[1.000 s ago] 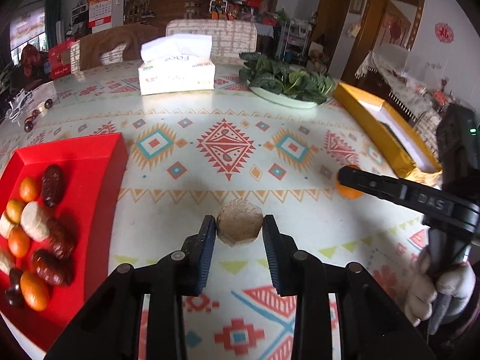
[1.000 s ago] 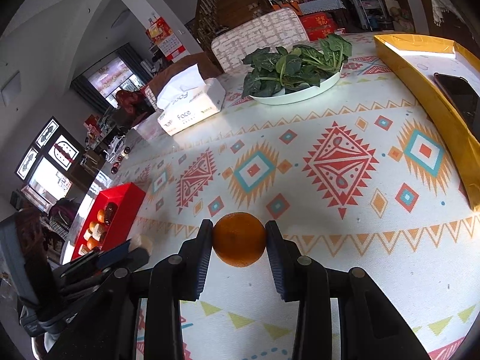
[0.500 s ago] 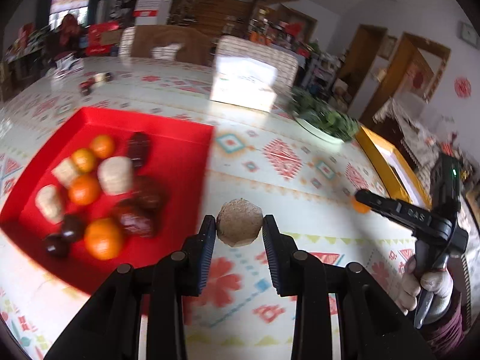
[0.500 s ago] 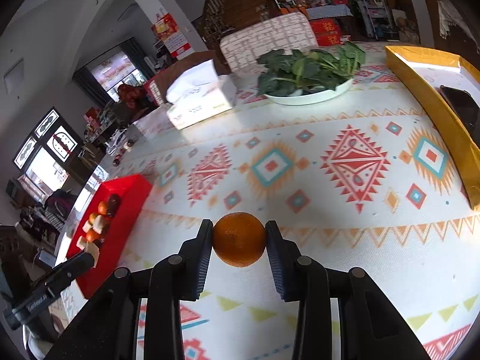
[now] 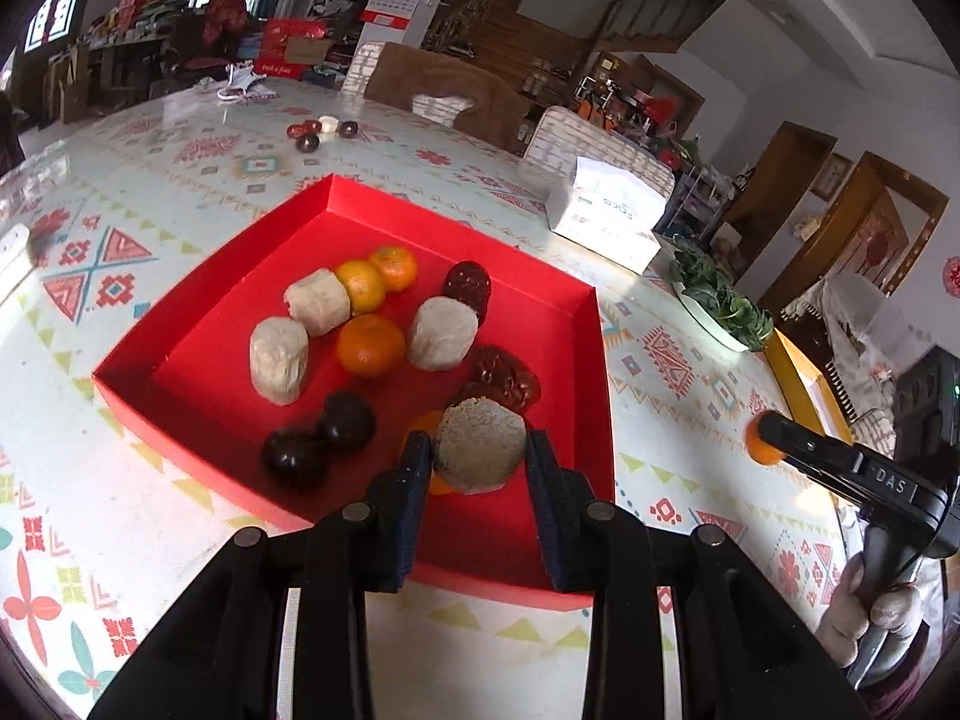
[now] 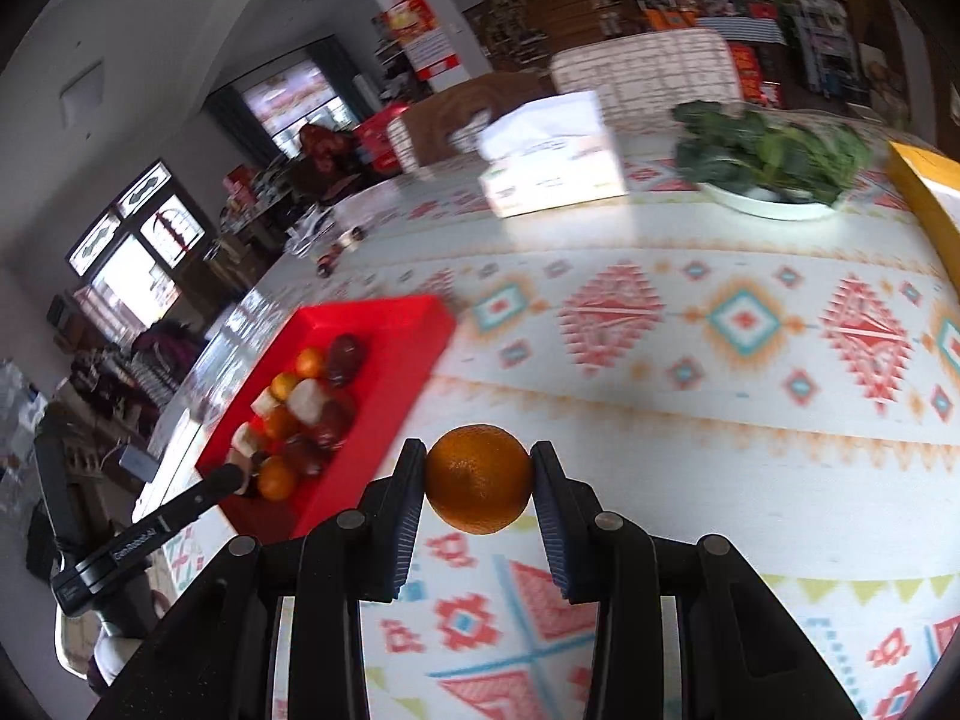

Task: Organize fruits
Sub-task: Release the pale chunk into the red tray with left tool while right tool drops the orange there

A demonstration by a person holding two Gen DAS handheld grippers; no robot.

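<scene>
Over the near side of the red tray (image 5: 336, 195) hangs the left gripper (image 5: 478, 456), and its 2 pads squeeze a pale round chunk (image 5: 480, 450) tight. Right under and behind that chunk sits part of an orange fruit, mostly hidden. Inside the tray lie 3 more oranges (image 5: 370, 344), 3 pale chunks (image 5: 279, 359) and some dark red and dark brown fruits (image 5: 504, 373), bunched in the middle. Bare red floor shows along the tray's far wall and its left side, so that part has room. The tray's walls are low and stand up all round.

Off to the right, above the patterned tablecloth (image 6: 744, 324), the right gripper (image 6: 478, 483) is shut on an orange (image 6: 478, 478), with both pads pressed on its sides. It hangs past the tray's right edge, not over the tray. Wide bare cloth lies between this gripper and the white tissue box (image 6: 549, 156), the plate of green leaves (image 6: 774, 204) and the yellow box (image 6: 921, 192) at the table's right edge. A few small dark fruits (image 5: 307, 143) sit far back on the table, well apart from the tray.
</scene>
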